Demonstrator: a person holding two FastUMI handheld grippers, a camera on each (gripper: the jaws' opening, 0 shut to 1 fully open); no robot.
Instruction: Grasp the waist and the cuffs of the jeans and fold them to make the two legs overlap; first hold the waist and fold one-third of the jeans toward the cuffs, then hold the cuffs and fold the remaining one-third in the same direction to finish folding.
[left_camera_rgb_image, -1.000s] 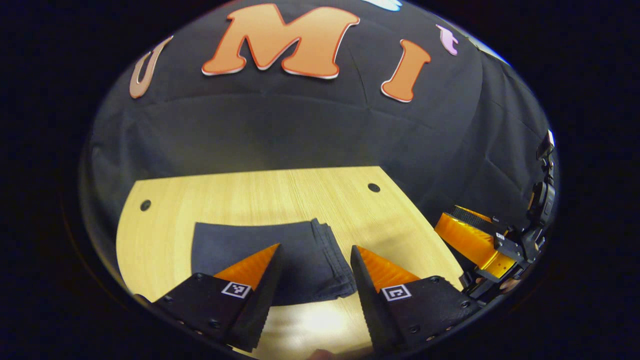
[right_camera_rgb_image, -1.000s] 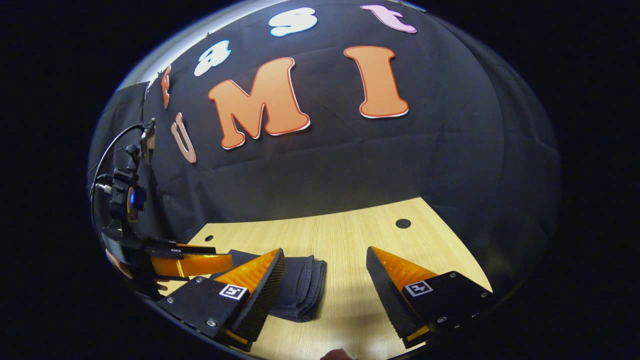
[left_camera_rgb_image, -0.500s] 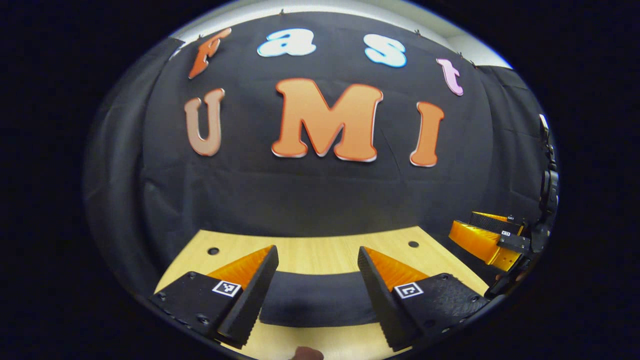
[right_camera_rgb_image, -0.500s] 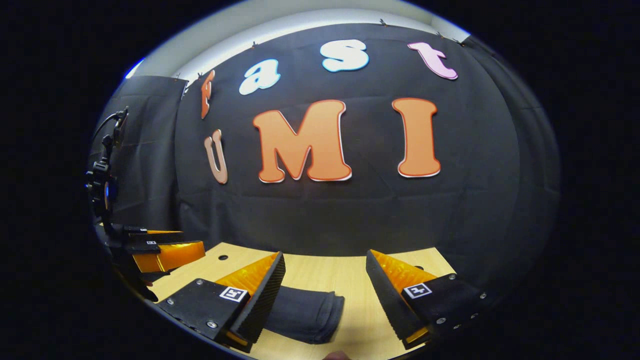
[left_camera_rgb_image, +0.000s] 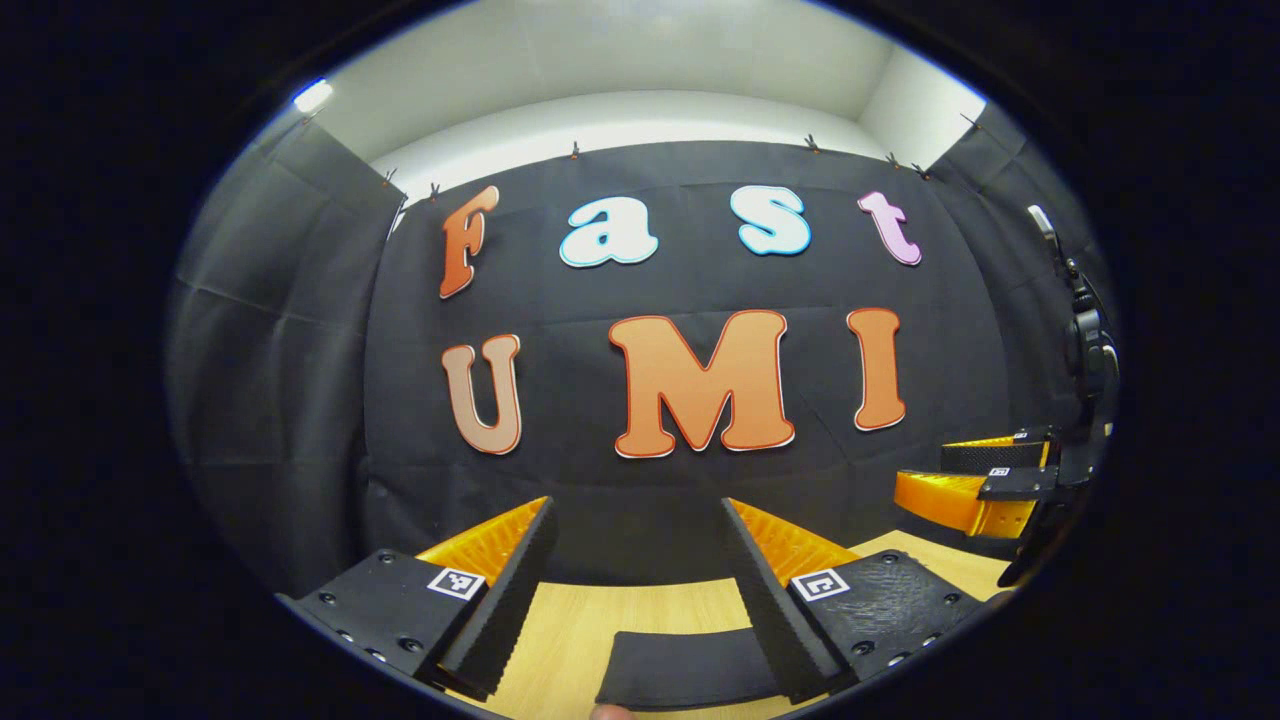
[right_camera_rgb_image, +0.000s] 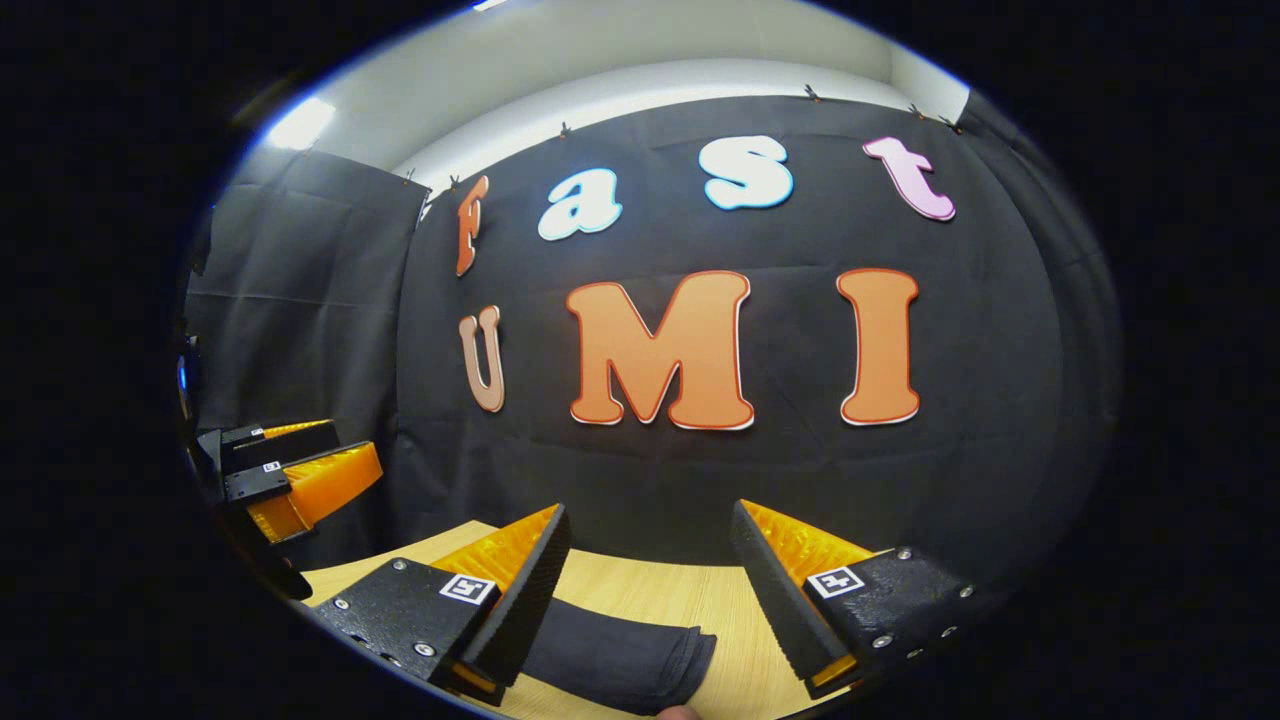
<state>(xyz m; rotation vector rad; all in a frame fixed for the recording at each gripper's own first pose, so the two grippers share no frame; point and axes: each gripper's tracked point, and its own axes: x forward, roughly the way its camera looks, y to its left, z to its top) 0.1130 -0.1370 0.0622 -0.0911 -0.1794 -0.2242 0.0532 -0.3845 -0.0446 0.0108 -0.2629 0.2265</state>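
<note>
A: Left gripper (left_camera_rgb_image: 640, 590) wide, holding nothing; right gripper (right_camera_rgb_image: 650, 600) the same; jeans (right_camera_rgb_image: 620, 655) lie folded on the surface (right_camera_rgb_image: 700, 600), under both.

B: Risk looks small; a careless dip could snag the jeans' top layer and open the fold.

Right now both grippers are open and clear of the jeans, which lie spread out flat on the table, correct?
Not quite. Both the left gripper and right gripper are open and clear, but the jeans are folded into a compact bundle on the table, not spread out; the right gripper view shows the stacked layers.
</note>
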